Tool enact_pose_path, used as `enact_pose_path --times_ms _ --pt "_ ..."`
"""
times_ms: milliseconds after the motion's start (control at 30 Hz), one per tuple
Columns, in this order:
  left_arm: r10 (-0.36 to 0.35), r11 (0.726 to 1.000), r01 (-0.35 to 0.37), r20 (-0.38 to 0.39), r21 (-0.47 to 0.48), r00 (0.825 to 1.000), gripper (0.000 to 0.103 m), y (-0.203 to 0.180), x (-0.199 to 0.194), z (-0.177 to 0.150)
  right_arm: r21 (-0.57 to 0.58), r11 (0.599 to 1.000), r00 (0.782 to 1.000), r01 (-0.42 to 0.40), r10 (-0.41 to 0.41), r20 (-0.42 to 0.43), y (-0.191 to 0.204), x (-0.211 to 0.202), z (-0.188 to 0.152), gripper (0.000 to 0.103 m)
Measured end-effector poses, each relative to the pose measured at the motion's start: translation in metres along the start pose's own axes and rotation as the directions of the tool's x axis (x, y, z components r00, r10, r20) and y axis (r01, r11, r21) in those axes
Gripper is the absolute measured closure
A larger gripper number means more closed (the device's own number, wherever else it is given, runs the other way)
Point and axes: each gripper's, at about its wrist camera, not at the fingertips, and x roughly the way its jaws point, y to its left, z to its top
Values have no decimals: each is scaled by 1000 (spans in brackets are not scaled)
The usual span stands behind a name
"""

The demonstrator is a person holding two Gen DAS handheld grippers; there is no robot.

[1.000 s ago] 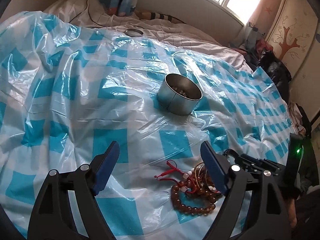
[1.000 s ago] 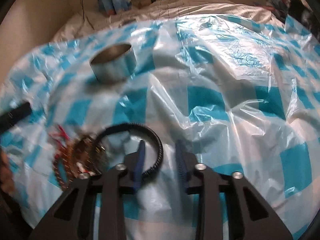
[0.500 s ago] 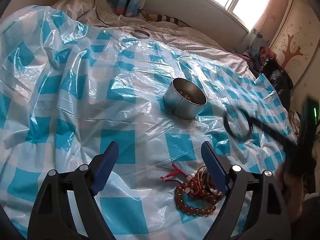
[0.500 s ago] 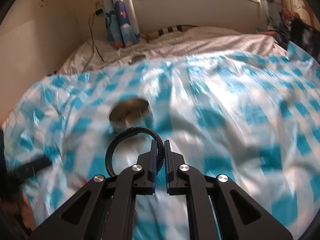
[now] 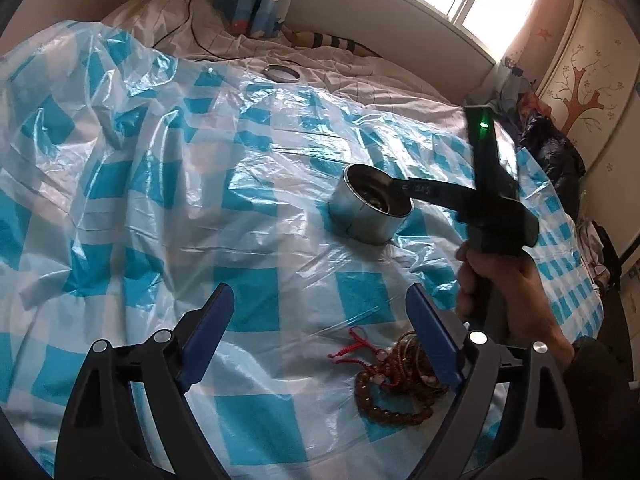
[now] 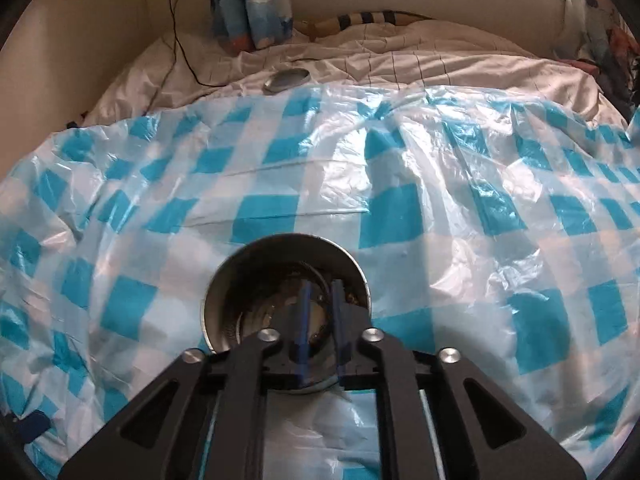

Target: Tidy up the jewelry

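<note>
1. The right gripper (image 6: 320, 304) slants down from the near right side of the round metal tin (image 5: 370, 210), its fingertips just inside the tin's open mouth. A person's hand (image 5: 504, 292) grips its handle, on the near right of the tin.
2. Its jaws are narrow and opening. Nothing sits plainly between the blue pads (image 6: 304, 320); a black bracelet cannot be made out at the tips.
3. The tin stands upright on the blue-and-white checked plastic sheet (image 5: 248, 216), mouth up, its axis vertical. Small jewelry pieces lie in its bottom, too blurred to name.
4. The left gripper (image 5: 320, 328) hangs nearer the camera than the tin, tilted down toward the sheet. Its jaws are wide and opening, with nothing between them.
5. A pile of brown bead bracelets (image 5: 396, 384) with a red cord lies flat on the sheet, on the near side of the tin, beside the left gripper's right-hand finger and apart from the tin.
6. A round lid (image 5: 282, 73) lies flat on the white bedding, well beyond the tin.
</note>
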Motion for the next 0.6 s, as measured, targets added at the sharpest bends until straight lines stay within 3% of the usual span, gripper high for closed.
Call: enact_pose_path --times_ms 167,267,433,500,600 --pt "12 1000 -11 -39 10 999 19 6 -1 -3 50 999 995 -20 15 101 -27 -73 -41 66" --pt "-54 999 54 -86 -7 995 19 9 3 -9 59 998 991 -12 4 135 -41 -116 -88 55" --pt "-147 987 136 -142 -84 979 19 15 13 -18 99 992 995 -81 75 63 -59 -135 -146 54" --pt "-140 989 131 -150 -65 979 19 9 17 -21 101 988 993 -114 110 44 -58 -134 -153 54" --pt "-123 992 124 -173 -5 977 19 -4 25 -25 56 993 994 -103 101 41 -48 -133 -154 54"
